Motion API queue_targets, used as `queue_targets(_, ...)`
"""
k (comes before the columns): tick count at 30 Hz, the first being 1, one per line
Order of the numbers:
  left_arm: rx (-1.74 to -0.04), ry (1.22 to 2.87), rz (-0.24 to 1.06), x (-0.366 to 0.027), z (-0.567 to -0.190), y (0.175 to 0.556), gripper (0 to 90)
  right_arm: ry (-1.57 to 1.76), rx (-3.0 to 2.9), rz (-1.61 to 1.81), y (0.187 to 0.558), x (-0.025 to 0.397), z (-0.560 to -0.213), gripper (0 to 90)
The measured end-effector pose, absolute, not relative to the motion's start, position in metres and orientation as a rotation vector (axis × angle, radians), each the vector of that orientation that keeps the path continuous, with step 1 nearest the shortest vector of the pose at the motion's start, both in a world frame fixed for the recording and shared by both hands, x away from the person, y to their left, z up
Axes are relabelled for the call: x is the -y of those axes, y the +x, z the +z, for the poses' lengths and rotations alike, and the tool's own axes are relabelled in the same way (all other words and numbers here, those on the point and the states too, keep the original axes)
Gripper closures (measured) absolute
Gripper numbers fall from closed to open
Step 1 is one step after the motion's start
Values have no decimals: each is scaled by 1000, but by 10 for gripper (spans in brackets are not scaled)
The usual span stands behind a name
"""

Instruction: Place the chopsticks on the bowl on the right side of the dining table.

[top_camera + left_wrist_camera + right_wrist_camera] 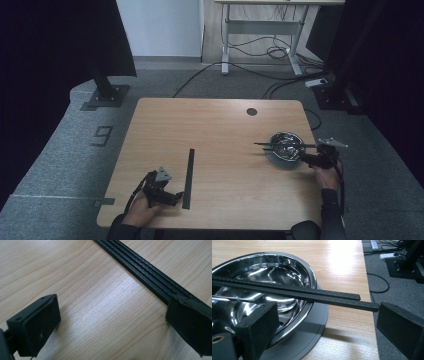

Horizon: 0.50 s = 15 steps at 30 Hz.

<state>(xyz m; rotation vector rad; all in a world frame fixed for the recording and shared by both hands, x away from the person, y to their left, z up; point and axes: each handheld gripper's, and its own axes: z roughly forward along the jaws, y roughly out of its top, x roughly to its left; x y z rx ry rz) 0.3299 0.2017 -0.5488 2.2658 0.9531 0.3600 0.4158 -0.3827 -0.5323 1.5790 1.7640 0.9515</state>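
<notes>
A long black ridged strip (189, 177) lies flat on the wooden table (220, 125) at the front left. My left gripper (176, 198) rests low beside its near end, open; in the left gripper view the strip (147, 275) runs diagonally and passes under the right jaw, with bare wood between the jaws (112, 325). At the right, a shiny steel bowl (286, 145) sits on a grey plate (317, 322). Two black sticks (312, 296) lie across the bowl's (274, 272) rim. My right gripper (305, 157) is open just before the bowl, and the sticks' ends point toward its right jaw (327, 332).
A round cable hole (251, 111) sits near the table's far edge. The right table edge (372, 315) is close to the bowl. Beyond the table, black stand bases (106, 95), cables and a desk frame (260, 30) stand on grey carpet.
</notes>
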Motion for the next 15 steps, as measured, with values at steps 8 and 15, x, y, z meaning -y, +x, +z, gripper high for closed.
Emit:
queue_targets(8, -953, 2266, 359, -202, -549, 330, 0, 1564, -1783, 951, 415, 380, -532, 49)
queue_targets(15, -953, 2266, 360, -202, -549, 330, 0, 1554, -1796, 952, 416, 378, -533, 57)
